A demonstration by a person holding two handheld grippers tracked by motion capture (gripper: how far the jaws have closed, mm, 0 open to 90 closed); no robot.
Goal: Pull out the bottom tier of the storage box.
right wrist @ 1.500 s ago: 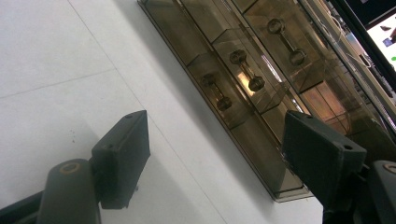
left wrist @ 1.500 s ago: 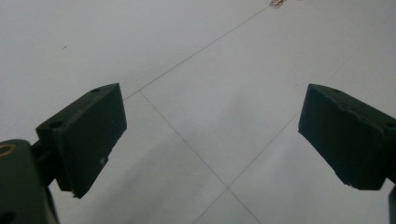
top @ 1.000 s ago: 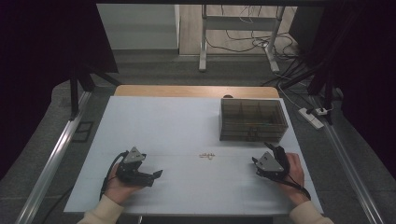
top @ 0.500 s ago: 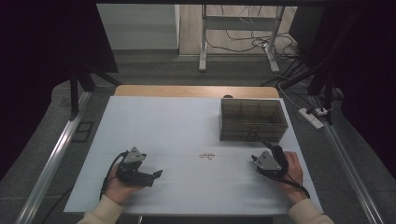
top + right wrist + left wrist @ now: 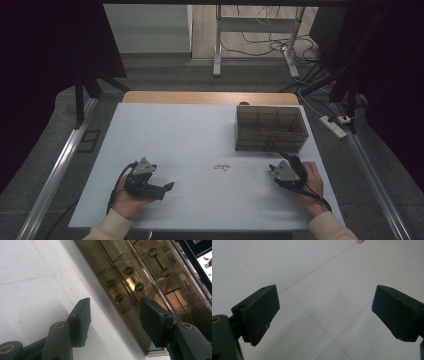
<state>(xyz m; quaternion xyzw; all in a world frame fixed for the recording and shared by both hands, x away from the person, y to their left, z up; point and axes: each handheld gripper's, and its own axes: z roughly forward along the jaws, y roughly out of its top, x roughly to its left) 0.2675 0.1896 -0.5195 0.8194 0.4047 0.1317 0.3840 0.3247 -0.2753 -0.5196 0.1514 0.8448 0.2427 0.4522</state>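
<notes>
Jaws on both grippers gape with nothing between, the right gripper just narrowing beside the box.

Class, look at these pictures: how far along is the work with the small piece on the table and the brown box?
Nothing looks done yet: the small piece lies alone on the white table, apart from both grippers. In hand: the right gripper faces the brown box, its jaws have just been closing with nothing between them. The left gripper rests open. Left: picking up the piece, probably for the box.
</notes>
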